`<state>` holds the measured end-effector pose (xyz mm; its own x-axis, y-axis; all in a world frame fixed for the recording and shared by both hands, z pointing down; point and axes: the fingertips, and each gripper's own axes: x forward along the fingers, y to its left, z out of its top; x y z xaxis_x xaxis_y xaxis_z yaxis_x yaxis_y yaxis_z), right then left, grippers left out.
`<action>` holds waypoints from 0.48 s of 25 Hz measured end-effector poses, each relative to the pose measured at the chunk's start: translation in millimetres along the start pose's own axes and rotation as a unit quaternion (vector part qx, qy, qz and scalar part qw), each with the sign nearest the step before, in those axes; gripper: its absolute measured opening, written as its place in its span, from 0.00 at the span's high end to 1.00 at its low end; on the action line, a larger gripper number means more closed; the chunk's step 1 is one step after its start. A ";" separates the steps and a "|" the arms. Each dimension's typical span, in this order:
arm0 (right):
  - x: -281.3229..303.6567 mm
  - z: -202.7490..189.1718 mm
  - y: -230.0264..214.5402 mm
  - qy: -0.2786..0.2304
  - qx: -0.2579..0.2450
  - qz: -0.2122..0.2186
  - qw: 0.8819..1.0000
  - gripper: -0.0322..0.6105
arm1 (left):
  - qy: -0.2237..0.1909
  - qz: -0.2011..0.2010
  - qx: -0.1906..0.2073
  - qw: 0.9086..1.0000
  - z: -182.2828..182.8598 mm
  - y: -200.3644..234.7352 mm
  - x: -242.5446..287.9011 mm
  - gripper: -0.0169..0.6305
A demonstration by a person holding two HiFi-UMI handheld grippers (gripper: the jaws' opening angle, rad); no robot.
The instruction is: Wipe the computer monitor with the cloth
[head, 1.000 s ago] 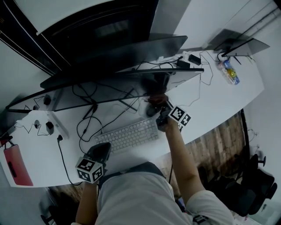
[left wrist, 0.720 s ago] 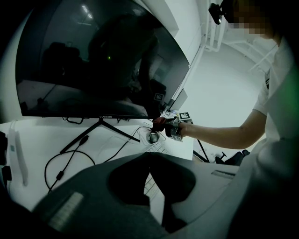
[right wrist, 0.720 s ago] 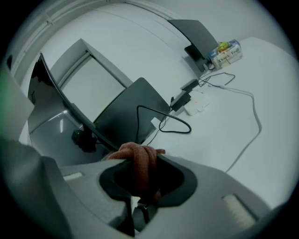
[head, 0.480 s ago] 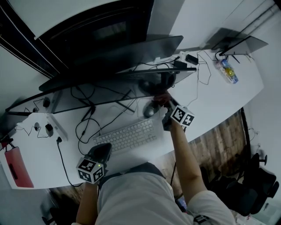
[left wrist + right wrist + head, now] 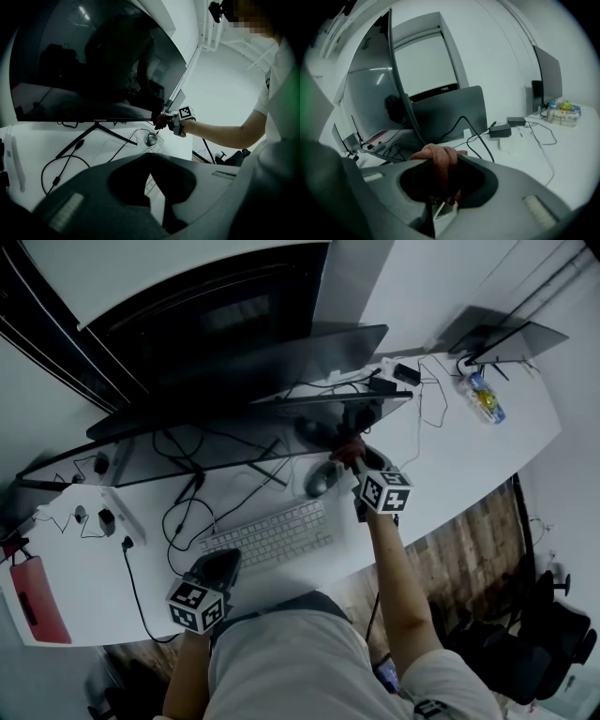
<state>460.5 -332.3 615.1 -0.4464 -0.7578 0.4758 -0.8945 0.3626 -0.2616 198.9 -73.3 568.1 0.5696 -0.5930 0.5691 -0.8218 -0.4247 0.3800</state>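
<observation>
One cloth [image 5: 438, 158], reddish and bunched, sits at the lower right end of the one curved computer monitor [image 5: 216, 435], at its 4 o'clock. Of the two hand-held grippers, the right hand-held gripper [image 5: 354, 457] has its jaws clamped on the cloth, with the forearm stretched out from 5 o'clock. One mouse [image 5: 321, 482] lies at its 8 o'clock. The left hand-held gripper [image 5: 218, 563] hangs low at 7 o'clock of the one keyboard [image 5: 270, 534] by the tabletop [image 5: 450, 465] edge, its jaws nearly together and empty.
</observation>
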 end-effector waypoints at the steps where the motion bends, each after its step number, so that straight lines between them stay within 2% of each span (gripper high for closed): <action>1: -1.1 3.0 1.4 0.000 -0.017 -0.002 1.000 0.80 | 0.000 -0.001 0.001 1.000 0.6 -0.2 0.1 0.96; 7: -10.2 21.3 12.2 -0.002 -0.095 -0.013 0.995 0.80 | -0.004 -0.010 0.008 1.000 6.6 2.1 -0.6 0.96; 12: -25.8 43.6 21.5 -0.023 -0.116 -0.018 0.993 0.80 | -0.006 -0.018 0.016 1.000 11.5 5.1 -3.4 0.96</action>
<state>454.0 -328.6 560.5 -0.4174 -0.7948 0.4406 -0.8942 0.4457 -0.0431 192.9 -81.4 559.7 0.5995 -0.5842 0.5471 -0.7996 -0.4677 0.3767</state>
